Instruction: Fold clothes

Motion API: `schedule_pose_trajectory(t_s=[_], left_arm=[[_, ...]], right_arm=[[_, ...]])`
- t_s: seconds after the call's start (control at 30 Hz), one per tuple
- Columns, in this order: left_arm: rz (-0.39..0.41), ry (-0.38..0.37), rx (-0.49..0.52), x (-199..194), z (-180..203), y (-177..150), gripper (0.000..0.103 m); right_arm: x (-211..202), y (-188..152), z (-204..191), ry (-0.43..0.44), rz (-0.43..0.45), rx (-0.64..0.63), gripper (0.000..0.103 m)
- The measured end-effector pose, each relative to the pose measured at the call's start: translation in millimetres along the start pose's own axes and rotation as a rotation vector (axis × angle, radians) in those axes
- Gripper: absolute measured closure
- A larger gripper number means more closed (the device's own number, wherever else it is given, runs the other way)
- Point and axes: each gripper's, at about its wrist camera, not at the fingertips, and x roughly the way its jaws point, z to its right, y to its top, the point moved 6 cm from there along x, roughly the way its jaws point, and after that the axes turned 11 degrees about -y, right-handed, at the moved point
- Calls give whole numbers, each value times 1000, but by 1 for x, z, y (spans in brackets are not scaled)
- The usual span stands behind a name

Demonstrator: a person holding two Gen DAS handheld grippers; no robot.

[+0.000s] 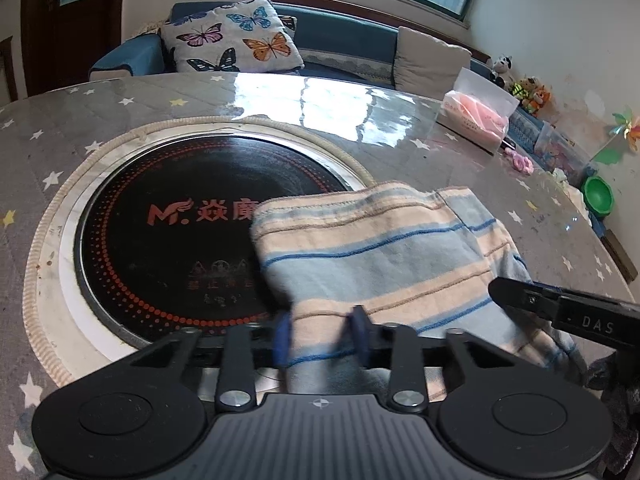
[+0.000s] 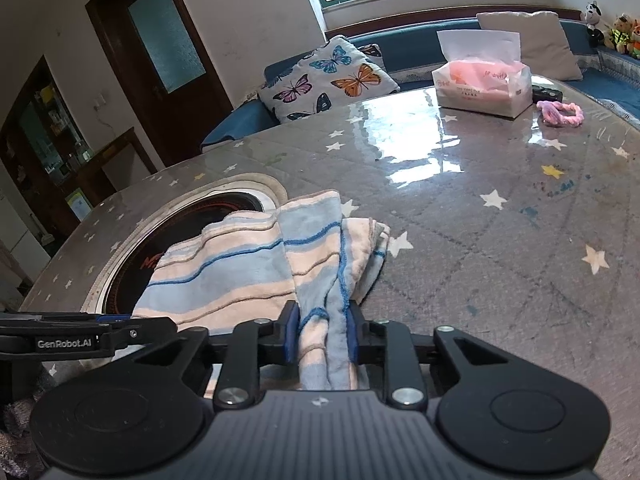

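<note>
while each hand-held gripper (image 1: 322, 338) (image 2: 322, 334) clamps the striped cloth's (image 1: 380, 248) near edge, bare table (image 2: 500, 240) stretches rightward.

- The striped cloth (image 1: 384, 256) covered part of the cooktop's (image 1: 172, 240) lettering from me.
- My left fingers (image 1: 282, 338) were blurred.
- Small toys (image 2: 624, 32) ran off the picture's edge.

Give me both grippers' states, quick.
Left gripper: shut on the near edge of the striped towel.
Right gripper: shut on a bunched fold of the same towel.
</note>
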Motion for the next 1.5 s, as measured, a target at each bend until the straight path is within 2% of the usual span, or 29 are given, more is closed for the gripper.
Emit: schedule_pose_trajectory(t_s=[0.2, 0.4, 0.57, 0.87, 1.2, 1.5], left_arm=[[29, 13, -5, -14, -6, -3, 89], [70, 23, -44, -44, -24, -11, 90], [118, 48, -105, -77, -56, -21, 91], [203, 150, -185, -137, -122, -28, 91], [284, 323, -265, -201, -205, -21, 91], [316, 460, -320, -235, -261, -13, 91]], right_arm=[[-9, 2, -14, 21, 5, -13, 88], [-11, 5, -45, 66, -10, -49, 88], [-7, 4, -89, 119, -33, -121, 88], [9, 6, -203, 251, -58, -291, 89], [39, 10, -331, 425, -85, -426, 89], [63, 15, -403, 520, -94, -465, 89]])
